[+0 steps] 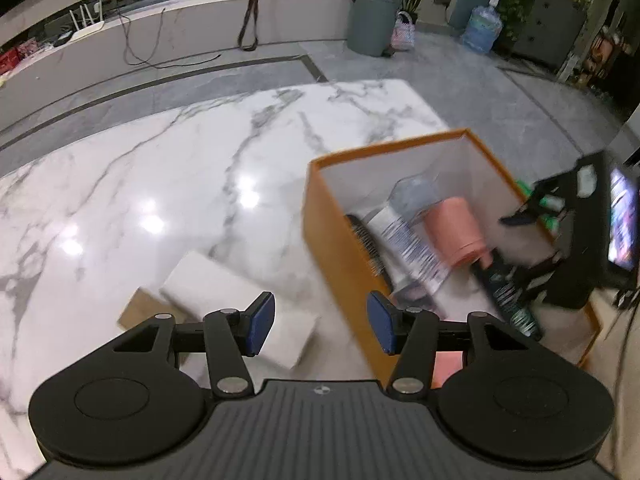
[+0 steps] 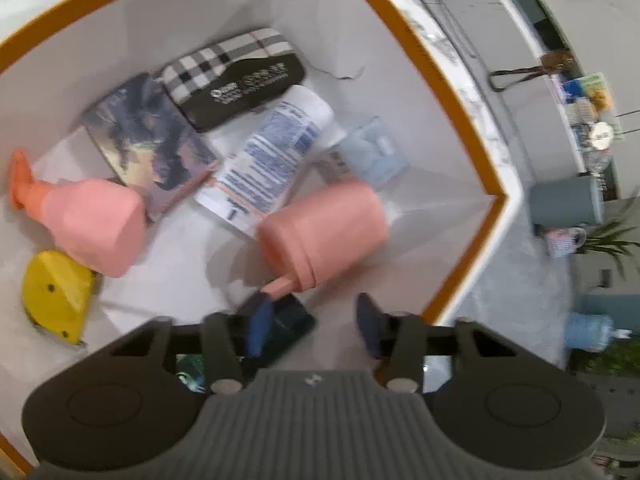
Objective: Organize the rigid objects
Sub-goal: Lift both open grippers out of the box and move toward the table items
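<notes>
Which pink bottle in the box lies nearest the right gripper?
The capless pink bottle by the right gripper; the pink spray bottle lies farther left.

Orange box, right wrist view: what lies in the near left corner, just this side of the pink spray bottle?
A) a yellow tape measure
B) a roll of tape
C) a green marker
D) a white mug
A: in the orange box, a flat yellow tape measure lies on the white floor close beside the base of the pink spray bottle; whether they touch cannot be told.
</notes>
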